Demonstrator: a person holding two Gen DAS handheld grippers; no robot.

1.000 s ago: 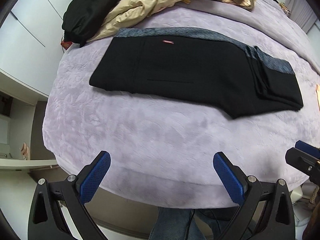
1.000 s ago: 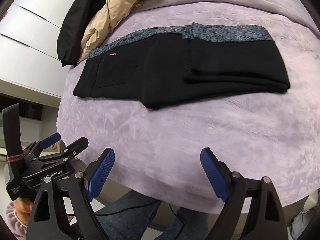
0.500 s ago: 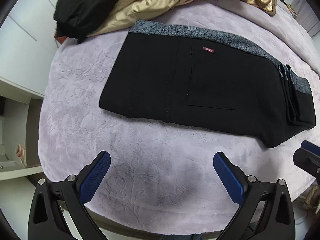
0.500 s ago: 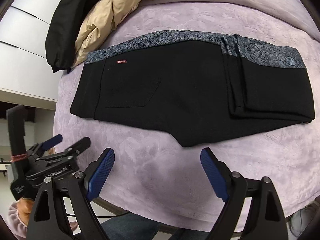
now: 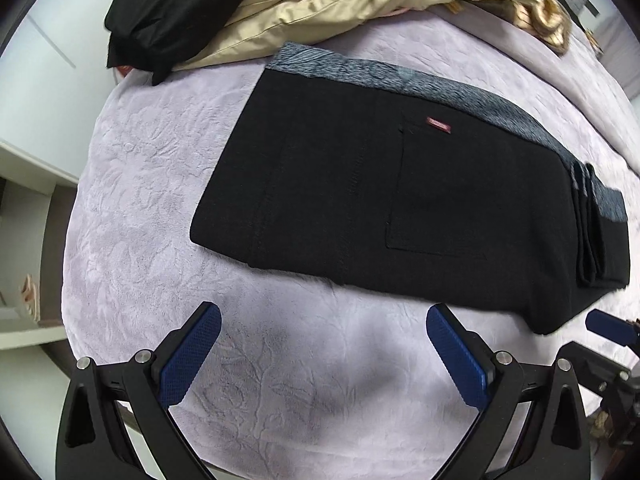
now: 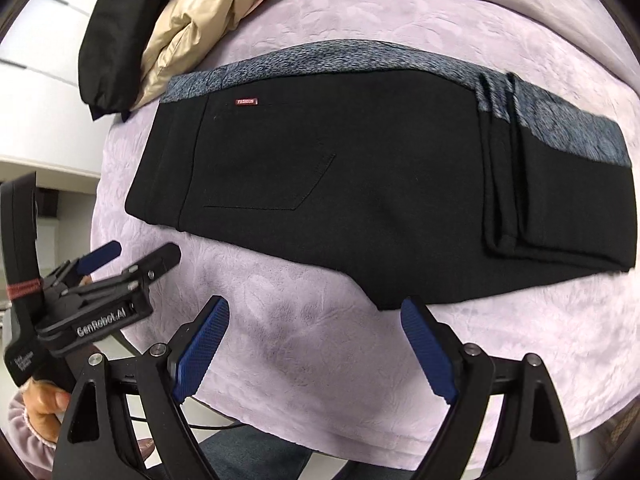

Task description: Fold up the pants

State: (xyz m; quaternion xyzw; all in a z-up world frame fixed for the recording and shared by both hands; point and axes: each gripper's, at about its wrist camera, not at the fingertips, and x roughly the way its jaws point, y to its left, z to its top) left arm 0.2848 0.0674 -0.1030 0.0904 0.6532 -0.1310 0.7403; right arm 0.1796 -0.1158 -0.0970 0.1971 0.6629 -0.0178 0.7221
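I see the black pants (image 5: 360, 200) lying flat across the frame's middle on lavender bedding, grey patterned stripe along the upper edge, legs folded over at the right end.

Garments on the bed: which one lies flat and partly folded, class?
The black pants with the grey patterned band; the beige jacket and black jacket are heaped behind.

Left gripper (image 5: 323, 347) agape; right gripper (image 6: 313, 343) agape

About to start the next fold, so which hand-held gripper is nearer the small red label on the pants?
Left, I'd judge. The left hand-held gripper hangs nearly below the red label; the right hand-held gripper sits further toward the folded legs.
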